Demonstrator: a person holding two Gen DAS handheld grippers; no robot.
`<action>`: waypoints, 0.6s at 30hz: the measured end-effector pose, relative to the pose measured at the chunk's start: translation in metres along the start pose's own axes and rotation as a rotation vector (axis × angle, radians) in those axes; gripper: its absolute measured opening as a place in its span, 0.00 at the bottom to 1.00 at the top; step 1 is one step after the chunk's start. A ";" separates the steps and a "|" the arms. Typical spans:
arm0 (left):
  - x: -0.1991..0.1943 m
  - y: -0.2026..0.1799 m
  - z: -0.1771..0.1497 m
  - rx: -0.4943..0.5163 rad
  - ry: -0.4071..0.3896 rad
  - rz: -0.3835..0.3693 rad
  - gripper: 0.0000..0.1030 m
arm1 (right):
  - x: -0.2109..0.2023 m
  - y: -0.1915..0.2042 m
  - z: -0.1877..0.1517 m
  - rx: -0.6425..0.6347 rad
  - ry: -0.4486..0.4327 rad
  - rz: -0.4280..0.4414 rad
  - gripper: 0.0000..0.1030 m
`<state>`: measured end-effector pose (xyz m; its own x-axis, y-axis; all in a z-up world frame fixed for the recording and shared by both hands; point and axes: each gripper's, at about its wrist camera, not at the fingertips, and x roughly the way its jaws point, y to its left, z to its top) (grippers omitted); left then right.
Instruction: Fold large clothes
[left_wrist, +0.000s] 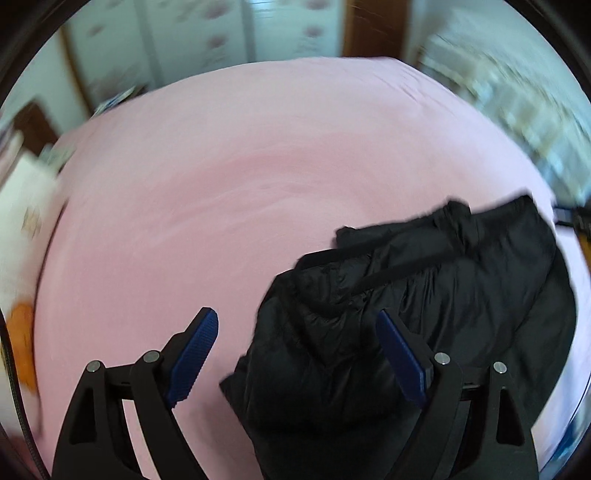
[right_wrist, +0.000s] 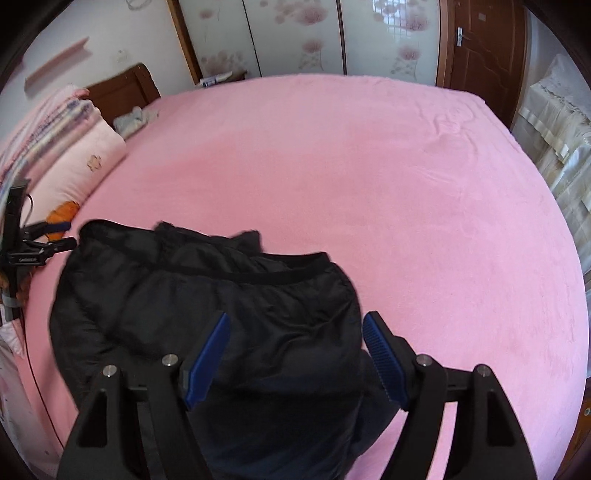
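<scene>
Puffy black quilted jacket (right_wrist: 207, 306) bunched on pink bedsheet (right_wrist: 406, 184), under both spread jaws. Left gripper (left_wrist: 297, 325), right gripper (right_wrist: 295, 328) wide, holding nothing. Slippery bulk could spring unfolded, I reckon.

The right tongs (right_wrist: 295, 332) gape above a black padded garment (right_wrist: 207, 295) on the pink bed (right_wrist: 424, 192).
</scene>
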<state>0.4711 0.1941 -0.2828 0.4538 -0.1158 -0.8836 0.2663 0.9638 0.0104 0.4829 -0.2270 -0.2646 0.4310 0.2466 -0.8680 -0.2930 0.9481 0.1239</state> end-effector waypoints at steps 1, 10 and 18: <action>0.007 -0.005 0.003 0.052 0.004 -0.008 0.84 | 0.006 -0.005 0.002 0.007 0.007 0.006 0.72; 0.050 -0.024 0.010 0.253 0.077 -0.065 0.64 | 0.050 -0.021 0.019 -0.008 0.062 0.072 0.72; 0.055 -0.025 0.017 0.181 0.055 0.037 0.04 | 0.067 -0.003 0.015 -0.069 0.101 0.057 0.05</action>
<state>0.5036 0.1593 -0.3233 0.4200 -0.0632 -0.9053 0.4010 0.9078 0.1227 0.5251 -0.2099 -0.3158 0.3253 0.2751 -0.9047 -0.3739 0.9162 0.1441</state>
